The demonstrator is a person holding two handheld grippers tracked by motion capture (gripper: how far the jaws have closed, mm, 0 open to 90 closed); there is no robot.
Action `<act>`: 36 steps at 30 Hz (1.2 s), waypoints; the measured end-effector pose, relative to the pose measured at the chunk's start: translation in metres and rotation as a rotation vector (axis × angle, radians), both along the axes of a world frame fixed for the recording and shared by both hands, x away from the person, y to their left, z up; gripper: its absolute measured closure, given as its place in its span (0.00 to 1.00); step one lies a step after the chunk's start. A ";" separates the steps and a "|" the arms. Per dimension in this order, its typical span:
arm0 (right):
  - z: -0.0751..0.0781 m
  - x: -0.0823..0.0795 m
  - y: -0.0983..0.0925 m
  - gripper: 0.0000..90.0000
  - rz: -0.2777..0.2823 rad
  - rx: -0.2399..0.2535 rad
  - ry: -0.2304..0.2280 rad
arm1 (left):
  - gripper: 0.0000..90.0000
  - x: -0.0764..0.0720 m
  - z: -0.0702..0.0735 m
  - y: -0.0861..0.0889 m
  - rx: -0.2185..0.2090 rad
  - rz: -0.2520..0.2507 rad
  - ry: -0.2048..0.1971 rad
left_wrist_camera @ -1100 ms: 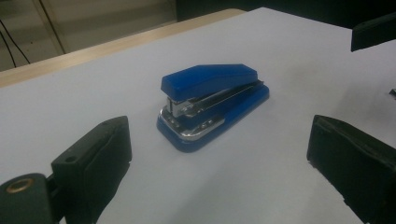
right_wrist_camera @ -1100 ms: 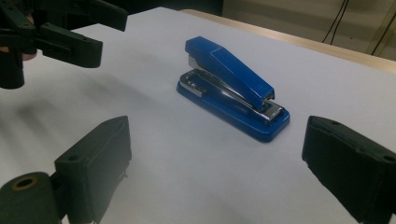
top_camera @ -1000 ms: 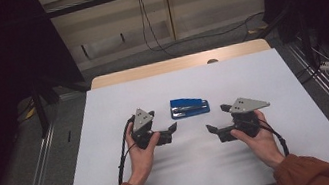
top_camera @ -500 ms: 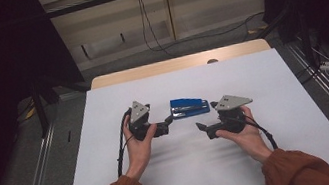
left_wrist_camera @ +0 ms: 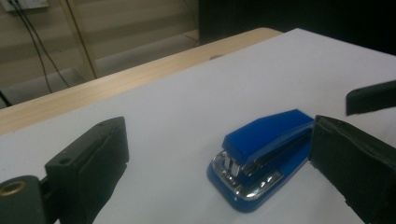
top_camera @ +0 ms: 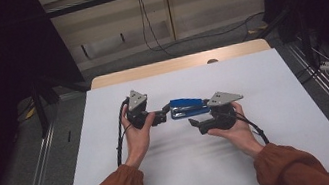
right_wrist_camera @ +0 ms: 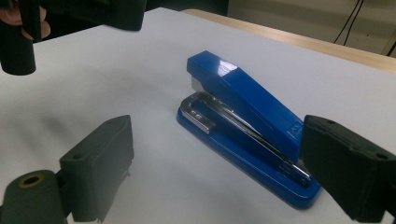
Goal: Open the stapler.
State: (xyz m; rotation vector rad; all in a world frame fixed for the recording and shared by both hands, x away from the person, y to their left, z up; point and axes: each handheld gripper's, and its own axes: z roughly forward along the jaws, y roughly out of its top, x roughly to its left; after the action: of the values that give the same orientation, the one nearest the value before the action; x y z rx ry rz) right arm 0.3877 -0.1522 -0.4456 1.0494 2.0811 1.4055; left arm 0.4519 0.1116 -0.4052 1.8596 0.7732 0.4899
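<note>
A blue stapler (top_camera: pixel 188 107) with a chrome mouth lies flat on the white tabletop (top_camera: pixel 277 83). My left gripper (top_camera: pixel 162 118) is open just left of the stapler's left end. In the left gripper view the stapler (left_wrist_camera: pixel 261 149) lies between the spread jaws of that gripper (left_wrist_camera: pixel 219 163), mouth towards me. My right gripper (top_camera: pixel 198 125) is open just in front of the stapler, slightly right of its middle. In the right gripper view the stapler (right_wrist_camera: pixel 243 102) runs diagonally between the wide jaws of that gripper (right_wrist_camera: pixel 219 163). Neither gripper holds anything.
The table's far edge is a bare wooden strip (top_camera: pixel 178 63). Beyond it, cables (top_camera: pixel 145 19) hang against a pale wall and trail over the floor. Metal rails (top_camera: pixel 38 169) run along both sides of the table. White surface stretches out left and right of the hands.
Both grippers have moved forward and inward, closing in on the stapler from left and right. The stapler has stayed where it was.
</note>
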 end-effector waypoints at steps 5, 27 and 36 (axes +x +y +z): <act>-0.004 0.002 0.004 0.14 0.005 -0.022 -0.001 | 0.06 0.009 -0.003 -0.006 0.022 0.000 0.006; -0.004 0.024 0.035 0.56 0.072 0.004 -0.020 | 0.07 0.031 -0.031 0.003 0.113 0.023 0.071; -0.004 0.028 0.035 0.98 0.070 0.039 -0.023 | 0.07 0.031 -0.033 0.005 0.128 0.013 0.082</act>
State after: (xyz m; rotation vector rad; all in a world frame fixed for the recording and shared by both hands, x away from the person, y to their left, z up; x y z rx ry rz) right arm 0.4157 -0.1167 -0.4496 0.9797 2.1009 1.4906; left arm 0.4827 0.1165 -0.4381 2.0046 0.8257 0.4836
